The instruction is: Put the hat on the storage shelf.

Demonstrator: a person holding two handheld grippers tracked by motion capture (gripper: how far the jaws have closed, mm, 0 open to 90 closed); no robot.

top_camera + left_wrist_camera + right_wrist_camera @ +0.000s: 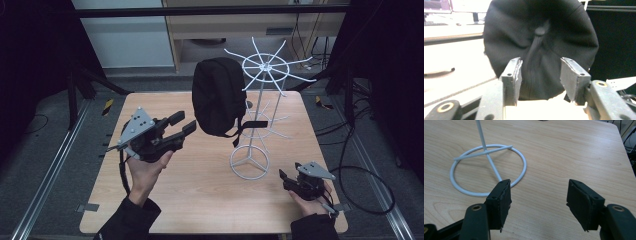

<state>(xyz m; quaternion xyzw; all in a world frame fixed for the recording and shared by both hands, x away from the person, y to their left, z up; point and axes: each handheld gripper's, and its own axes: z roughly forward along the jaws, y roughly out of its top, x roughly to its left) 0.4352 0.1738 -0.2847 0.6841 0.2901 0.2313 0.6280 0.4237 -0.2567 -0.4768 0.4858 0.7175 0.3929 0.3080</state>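
A black cap (218, 95) hangs from a spoke of the white wire rack (260, 107) standing mid-table. My left gripper (183, 125) is raised just left of the cap, open, its jaws pointing at it without touching. In the left gripper view the cap (541, 42) looms close beyond the spread fingertips (514, 72), its top button facing the camera. My right gripper (285, 177) rests low at the table's front right, open and holding nothing. Its view shows the rack's ring base (486, 170) just ahead and left of the jaws.
The wooden table (200, 175) has bare room in front and to the left. Lower hooks (272, 120) of the rack stick out behind the cap. Black cables (360, 165) lie on the floor to the right, and metal rails flank the table.
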